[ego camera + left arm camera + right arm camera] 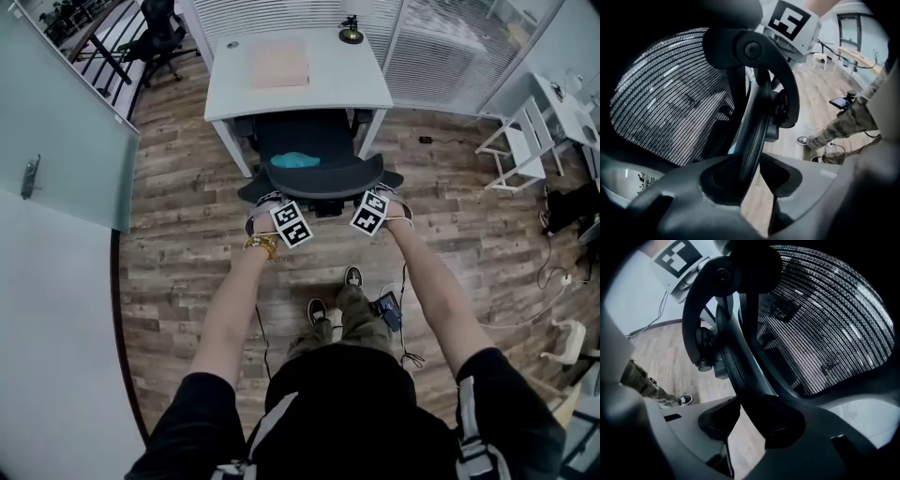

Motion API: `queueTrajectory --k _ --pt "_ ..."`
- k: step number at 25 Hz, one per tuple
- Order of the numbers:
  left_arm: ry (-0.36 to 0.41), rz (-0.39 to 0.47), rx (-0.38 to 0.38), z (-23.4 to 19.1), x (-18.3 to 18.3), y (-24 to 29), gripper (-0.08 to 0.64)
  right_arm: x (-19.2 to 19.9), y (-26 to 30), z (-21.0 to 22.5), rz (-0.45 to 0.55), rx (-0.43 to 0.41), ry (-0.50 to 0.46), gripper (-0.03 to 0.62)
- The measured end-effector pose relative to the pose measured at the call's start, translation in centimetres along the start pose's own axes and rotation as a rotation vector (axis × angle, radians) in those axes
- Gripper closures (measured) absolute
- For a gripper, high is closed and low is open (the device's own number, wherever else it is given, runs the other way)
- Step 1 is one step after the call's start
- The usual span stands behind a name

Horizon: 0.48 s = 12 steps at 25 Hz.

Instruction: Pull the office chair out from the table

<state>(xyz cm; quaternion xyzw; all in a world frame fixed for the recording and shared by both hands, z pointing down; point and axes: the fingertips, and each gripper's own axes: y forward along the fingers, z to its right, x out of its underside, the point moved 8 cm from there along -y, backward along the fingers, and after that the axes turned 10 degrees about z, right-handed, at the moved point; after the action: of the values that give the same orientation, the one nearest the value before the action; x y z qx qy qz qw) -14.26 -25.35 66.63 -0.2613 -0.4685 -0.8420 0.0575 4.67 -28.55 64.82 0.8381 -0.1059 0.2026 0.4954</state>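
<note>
Head view: office chair, count one, stands at the front edge of the white worktop. Its seat front reaches under that edge and its backrest faces the person. Left tongs and right tongs sit on the top of the backrest, one toward each end. Left gripper view: left tongs clenched on the ribbed black rim of the backrest, with the mesh back to the rim's left. Right gripper view: right tongs likewise clenched on the rim, mesh on the right. One blue item lies on the seat; I cannot tell what it is. On the worktop: one tan flat pad and one small dark round object at the far edge. The floor is wood plank in mixed browns. Two shoes show on it below the tongs. A glass partition runs along the left, with a second chair beyond it. One white rack stands to the right, well apart from the worktop.
</note>
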Motion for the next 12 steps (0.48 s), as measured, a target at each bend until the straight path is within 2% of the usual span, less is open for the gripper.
queueTrajectory --k 6,12 --pt "0.011 0.011 -0.011 2.1 -0.2 -1.1 0.425 0.5 -1.2 -1.6 -0.009 -0.003 -0.026 0.460" --pt "-0.010 -0.008 -0.009 3.0 -0.6 -1.5 0.425 0.9 -1.8 -2.0 -0.009 -0.011 -0.045 0.460"
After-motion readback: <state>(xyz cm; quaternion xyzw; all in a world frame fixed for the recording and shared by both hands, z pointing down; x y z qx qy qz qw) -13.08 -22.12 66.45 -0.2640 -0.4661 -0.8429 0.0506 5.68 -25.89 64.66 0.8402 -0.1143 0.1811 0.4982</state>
